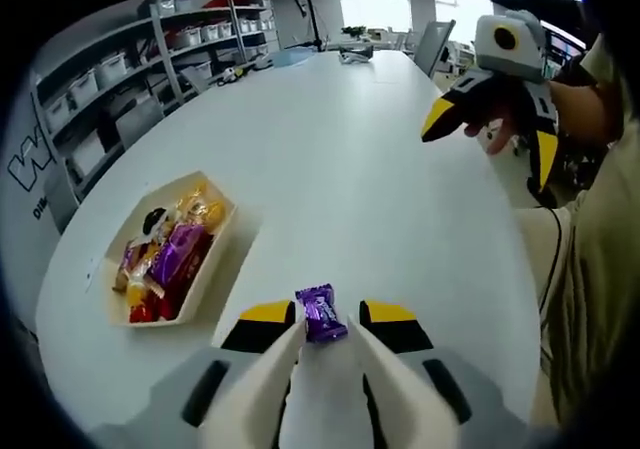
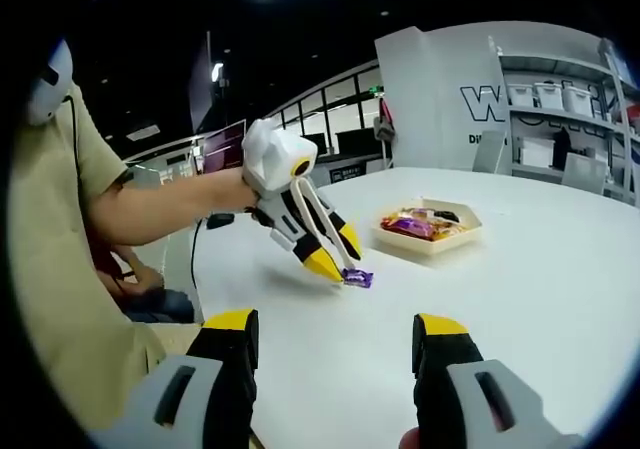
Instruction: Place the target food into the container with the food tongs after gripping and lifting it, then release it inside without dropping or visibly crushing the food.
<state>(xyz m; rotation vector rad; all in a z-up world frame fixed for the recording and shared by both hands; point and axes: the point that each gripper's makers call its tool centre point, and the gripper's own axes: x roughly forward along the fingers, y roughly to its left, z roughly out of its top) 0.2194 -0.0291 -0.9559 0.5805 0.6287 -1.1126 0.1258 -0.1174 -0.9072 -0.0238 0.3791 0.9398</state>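
Left gripper view: left tongs point(image 1: 322, 331) pinch purple foil-wrapped candy point(image 1: 321, 313); right tongs point(image 2: 335, 334) spread apart, nothing held.

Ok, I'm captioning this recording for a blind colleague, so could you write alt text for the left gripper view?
The left gripper holds a purple wrapped candy in white tongs over a white table. To its left sits a pale tray of wrapped sweets, and the right gripper hangs open at upper right beside shelving.
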